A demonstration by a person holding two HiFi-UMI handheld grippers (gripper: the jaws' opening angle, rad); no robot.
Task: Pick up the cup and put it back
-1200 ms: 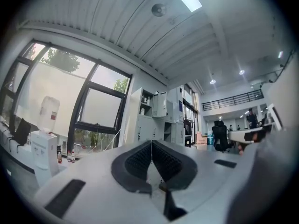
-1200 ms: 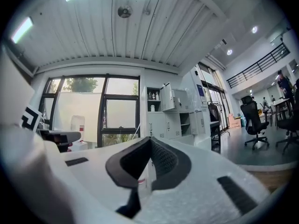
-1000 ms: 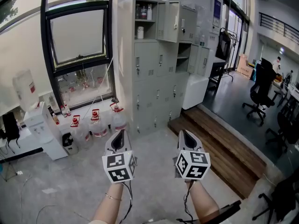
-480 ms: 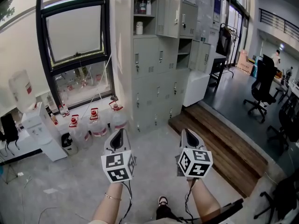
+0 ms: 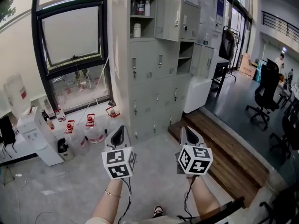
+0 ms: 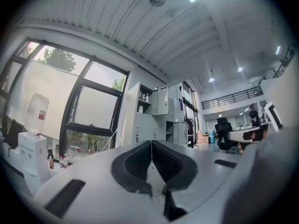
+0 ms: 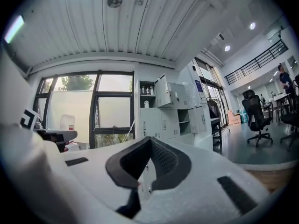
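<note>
Cup [image 5: 136, 30] stands in open locker [image 5: 148, 62]; only head view shows a shoe [image 5: 158, 211].

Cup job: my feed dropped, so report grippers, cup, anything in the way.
Left gripper and right gripper shut, empty. White cup-like thing on open locker shelf, well ahead. Nothing seen in the way.

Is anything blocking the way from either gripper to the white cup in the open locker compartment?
Nothing visible does. The white cup sits in a doorless compartment of the lockers. Only floor lies between it and the left gripper and right gripper, both shut and empty.
</note>
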